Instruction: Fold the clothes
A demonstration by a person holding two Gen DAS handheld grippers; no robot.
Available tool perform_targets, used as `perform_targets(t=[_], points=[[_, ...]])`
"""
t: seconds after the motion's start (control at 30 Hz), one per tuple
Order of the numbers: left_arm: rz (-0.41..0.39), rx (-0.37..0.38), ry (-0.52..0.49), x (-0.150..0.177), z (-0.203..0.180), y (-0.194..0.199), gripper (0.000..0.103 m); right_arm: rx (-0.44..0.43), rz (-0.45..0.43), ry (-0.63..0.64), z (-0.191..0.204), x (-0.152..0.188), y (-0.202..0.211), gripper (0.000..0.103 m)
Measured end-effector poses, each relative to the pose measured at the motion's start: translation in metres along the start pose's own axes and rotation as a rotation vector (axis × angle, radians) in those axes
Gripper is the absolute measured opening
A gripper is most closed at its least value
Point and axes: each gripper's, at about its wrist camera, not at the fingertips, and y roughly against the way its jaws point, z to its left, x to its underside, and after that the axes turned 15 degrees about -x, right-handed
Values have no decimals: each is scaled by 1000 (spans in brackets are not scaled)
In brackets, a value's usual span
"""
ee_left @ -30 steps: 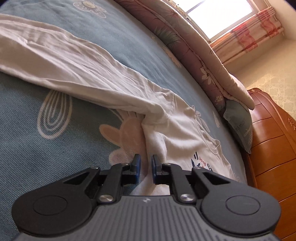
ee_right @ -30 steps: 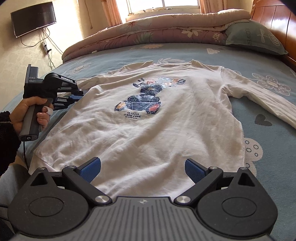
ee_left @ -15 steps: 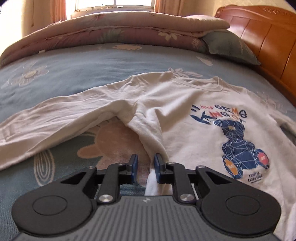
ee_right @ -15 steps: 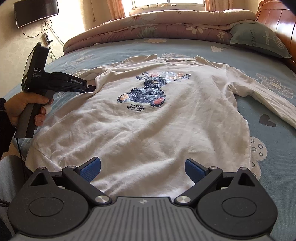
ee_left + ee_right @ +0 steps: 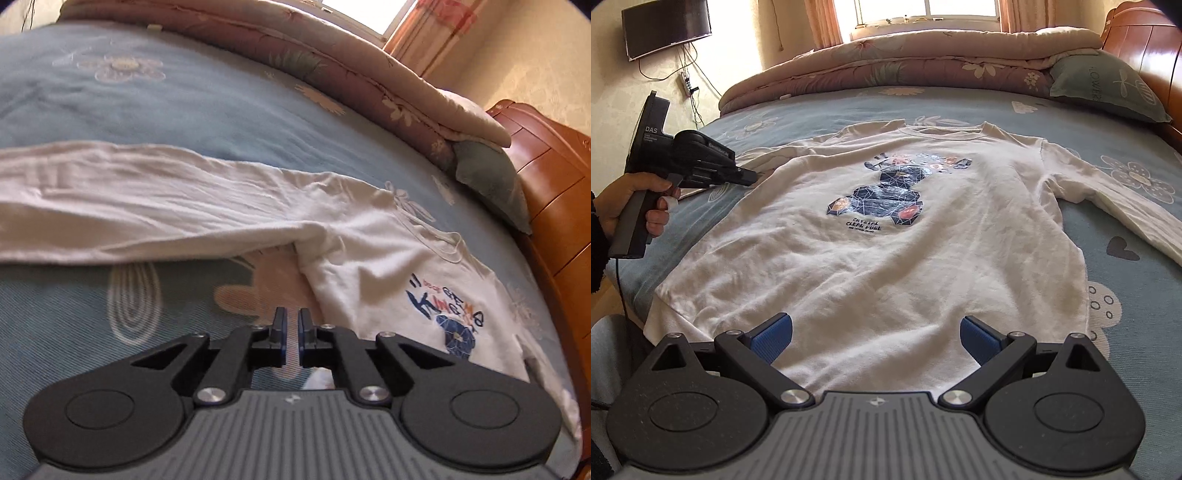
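Now the big blue bed (image 5: 979, 107) holds a white shirt (image 5: 886, 258) with long sleeves, lying flat with its picture side up. Its left sleeve (image 5: 147, 206) stretches out to the side, and the other sleeve (image 5: 1115, 206) reaches out the other way. I think the job has only just begun, because no part of the shirt is folded yet.

To do this step well, I would pinch the cloth right at the edge near the left armpit and get a good bite of both layers. Then lift gently and lay the sleeve across the body, so the fold comes out straight and smooth.

The left gripper (image 5: 291, 326) points down at a slant by that armpit, just beside the shirt's side edge. Its jaws have just been closing and are now clenched with only a thin gap, and I see bed sheet through the gap, not shirt.

The right gripper (image 5: 877, 334) hovers low over the bottom hem, tipped downward. Its jaws are spread wide and hold nothing
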Motion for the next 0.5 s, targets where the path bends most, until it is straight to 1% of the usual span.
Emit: perform_targets(t=[0.1, 0.2, 0.3, 0.4, 0.43, 0.5], points=[[46, 66, 34, 9, -8, -12, 5, 6, 12, 20, 3, 1, 0, 100], [48, 96, 50, 14, -13, -18, 5, 14, 15, 15, 1, 1, 1, 100], [65, 133, 124, 11, -2, -22, 10, 22, 12, -1, -3, 1, 2, 100], [78, 170, 189, 9, 10, -22, 19, 19, 13, 2, -3, 1, 2, 100], [85, 186, 206, 9, 14, -22, 23, 18, 15, 3, -3, 1, 1, 100], [93, 202, 208, 9, 15, -23, 25, 15, 23, 5, -2, 1, -2, 100]])
